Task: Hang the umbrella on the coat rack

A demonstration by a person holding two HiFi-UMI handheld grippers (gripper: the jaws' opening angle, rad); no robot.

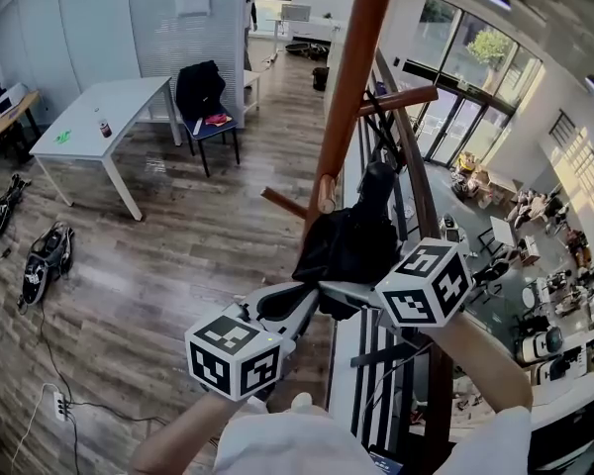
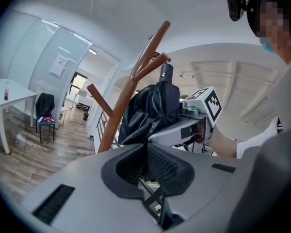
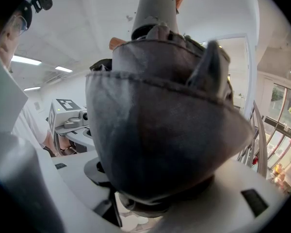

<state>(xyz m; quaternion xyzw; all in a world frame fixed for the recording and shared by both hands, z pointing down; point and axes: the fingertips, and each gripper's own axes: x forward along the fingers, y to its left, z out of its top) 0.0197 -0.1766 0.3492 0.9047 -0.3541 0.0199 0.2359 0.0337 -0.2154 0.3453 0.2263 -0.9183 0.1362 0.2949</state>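
Note:
The brown wooden coat rack (image 1: pixel 351 87) rises just ahead of me, with a peg (image 1: pixel 396 100) pointing right and a lower peg (image 1: pixel 282 203) pointing left. A black folded umbrella (image 1: pixel 351 240) is held upright against the pole, its handle end (image 2: pixel 166 74) just under the upper pegs. My right gripper (image 1: pixel 339 291) is shut on the umbrella's lower end (image 3: pixel 155 120), which fills the right gripper view. My left gripper (image 1: pixel 305 301) has its pads pressed together where the umbrella fabric (image 2: pixel 150 110) comes down to them (image 2: pixel 146 152).
A metal railing (image 1: pixel 416 186) runs right behind the rack, with a drop to a lower floor beyond. A white table (image 1: pixel 99 117) and a chair with a black jacket (image 1: pixel 203 97) stand at the far left. Bags (image 1: pixel 45 255) and a cable lie on the wooden floor.

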